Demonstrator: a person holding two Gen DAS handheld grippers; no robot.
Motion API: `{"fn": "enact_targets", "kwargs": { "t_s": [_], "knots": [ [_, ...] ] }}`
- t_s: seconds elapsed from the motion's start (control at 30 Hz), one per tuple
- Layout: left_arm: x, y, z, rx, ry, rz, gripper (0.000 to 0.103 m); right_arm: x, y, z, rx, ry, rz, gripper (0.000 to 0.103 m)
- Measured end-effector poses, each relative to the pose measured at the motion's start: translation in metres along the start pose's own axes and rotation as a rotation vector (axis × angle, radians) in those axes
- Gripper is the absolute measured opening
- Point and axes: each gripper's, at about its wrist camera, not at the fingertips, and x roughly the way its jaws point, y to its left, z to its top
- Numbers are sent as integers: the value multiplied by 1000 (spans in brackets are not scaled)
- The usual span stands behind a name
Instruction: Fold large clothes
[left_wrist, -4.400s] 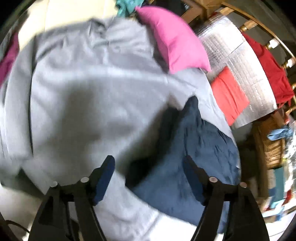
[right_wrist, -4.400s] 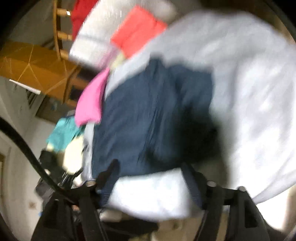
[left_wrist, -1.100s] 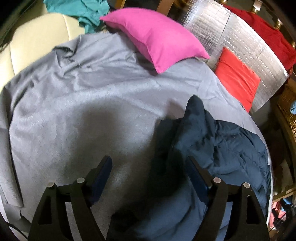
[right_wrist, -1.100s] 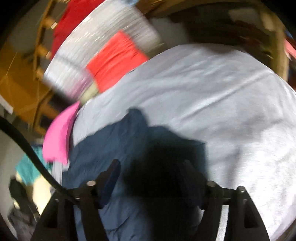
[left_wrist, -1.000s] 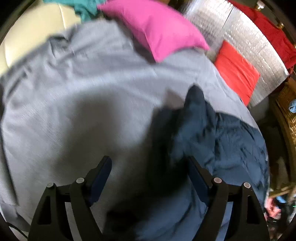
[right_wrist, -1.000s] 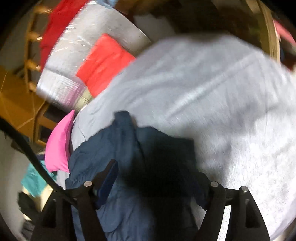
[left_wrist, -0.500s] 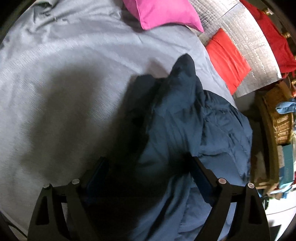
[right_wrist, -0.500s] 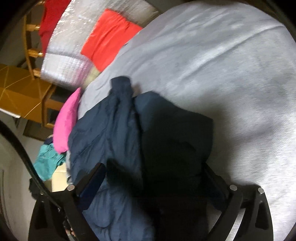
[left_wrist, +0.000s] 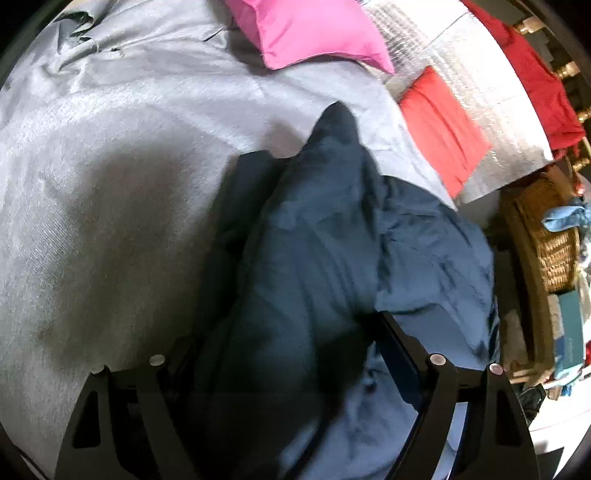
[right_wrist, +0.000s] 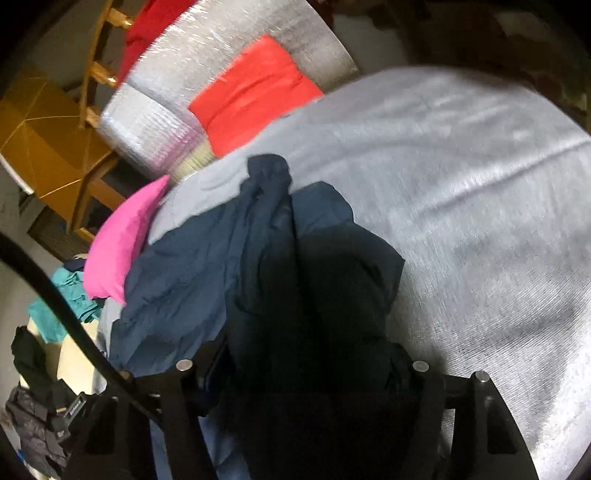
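Both grippers sit low over the navy jacket (left_wrist: 317, 236), their fingers spread wide. On the left gripper (left_wrist: 284, 332), the dark cloth bulges up between the two fingers and hides the left fingertip; nothing shows it pinched. On the right gripper (right_wrist: 306, 354), a dark fold fills the gap between the fingers (right_wrist: 400, 360), and whether they touch it I cannot tell. The jacket lies crumpled on a grey sheet (left_wrist: 110, 166), one sleeve or corner pointing toward the far side. Farther off lie a pink pillow (left_wrist: 306, 29) and a red cushion (left_wrist: 443, 133) leaning on a silver foil-wrapped block (left_wrist: 476, 74). At the far right stands a wicker basket (left_wrist: 550, 240) with blue cloth (left_wrist: 565, 218) at its rim. In the right wrist view, teal cloth (right_wrist: 62, 299) lies at the left.
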Motion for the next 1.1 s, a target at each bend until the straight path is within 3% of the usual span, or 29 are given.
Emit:
{"fn": "enact_targets", "kwargs": {
  "t_s": [0.2, 0.37, 0.47, 0.53, 0.67, 0.73, 0.83, 0.93, 1.1],
  "knots": [
    [-10, -8, -3, 3, -14, 40, 85, -23, -6, -6, 60, -11, 2, 80],
    [-58, -20, -19, 74, -139, 76, 85, -76, -6, -15, 63, -148, 2, 80],
    [-85, -33, -35, 171, -238, 110, 85, -108, 1, -33, 12, -220, 65, 80],
    [-93, -39, -43, 224, -259, 132, 85, -119, 11, -50, -48, -231, 114, 76],
    [-81, -49, -66, 336, -161, 167, 85, -108, 43, -86, -168, -134, 170, 59],
    [-69, -51, -72, 360, -121, 226, 85, -87, 55, -95, -205, -73, 127, 58],
    [-46, -53, -77, 410, -80, 328, 93, -41, 59, -101, -223, 65, -3, 57],
    [-37, -46, -78, 402, -82, 369, 103, -35, 67, -101, -258, 69, -46, 59],
    [-25, -34, -75, 382, -51, 339, 103, -29, 64, -96, -231, 79, -48, 59]
  ]
}}
